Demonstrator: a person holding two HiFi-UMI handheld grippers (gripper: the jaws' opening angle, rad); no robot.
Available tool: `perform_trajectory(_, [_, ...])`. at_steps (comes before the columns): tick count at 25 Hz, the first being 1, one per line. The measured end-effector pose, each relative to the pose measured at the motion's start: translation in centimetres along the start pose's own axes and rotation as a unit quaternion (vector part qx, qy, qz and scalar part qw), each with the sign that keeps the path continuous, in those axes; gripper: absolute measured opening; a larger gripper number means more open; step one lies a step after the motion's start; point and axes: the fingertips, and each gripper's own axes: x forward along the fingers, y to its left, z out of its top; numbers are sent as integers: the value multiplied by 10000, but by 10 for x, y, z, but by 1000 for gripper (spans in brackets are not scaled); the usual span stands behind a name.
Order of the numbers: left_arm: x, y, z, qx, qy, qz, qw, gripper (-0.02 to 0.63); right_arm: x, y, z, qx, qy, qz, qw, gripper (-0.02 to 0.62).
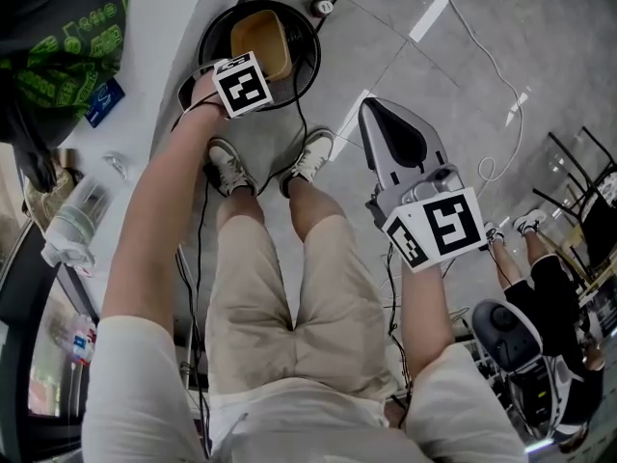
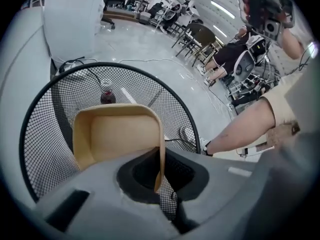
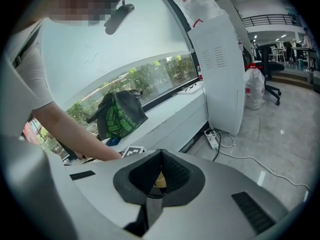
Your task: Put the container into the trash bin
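A tan, square-cornered container [image 1: 260, 40] hangs over the mouth of the round black wire-mesh trash bin [image 1: 303, 73] on the floor. My left gripper [image 1: 253, 66] is shut on the container's near wall. In the left gripper view the container [image 2: 112, 134] is tilted with its hollow facing the camera, its wall is pinched in the left gripper [image 2: 160, 159], and the mesh bin [image 2: 47, 134] surrounds it. My right gripper [image 1: 366, 112] is in the air to the right of the bin, shut and holding nothing. In its own view the right gripper [image 3: 160, 155] points toward a white window ledge.
The person's shoes [image 1: 228, 167] stand just in front of the bin. A plastic bottle [image 1: 77, 222] and a green-printed dark bag [image 3: 118, 115] lie on the ledge. A white cabinet [image 3: 220, 69], a power strip [image 3: 213, 137] with cables, a seated person [image 1: 549, 278] and chairs are nearby.
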Motion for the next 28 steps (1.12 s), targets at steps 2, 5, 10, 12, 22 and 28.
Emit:
perform_trajectory(2, [7, 3, -1, 26, 153, -147, 9998, 18, 1, -4, -4, 0, 7, -8, 10000, 3])
perform_trajectory(5, [13, 5, -2, 47, 398, -359, 9986, 18, 0, -13, -10, 12, 18, -59, 10000, 3])
perform_trajectory(10, [22, 8, -10, 292, 774, -507, 9953, 18, 4, -21, -17, 37, -11, -99, 9999, 3])
perform_trajectory(12, [27, 10, -16, 374, 953, -511, 9934, 20, 4, -22, -20, 36, -15, -102, 9999, 3])
perform_trajectory(22, [46, 15, -33, 591, 1479, -560, 9857, 18, -1, -34, -37, 99, -15, -207, 9997, 3])
perform_trajectory(28, [50, 16, -30, 688, 1476, -548, 9851, 20, -3, -34, -39, 69, -17, -210, 9998, 3])
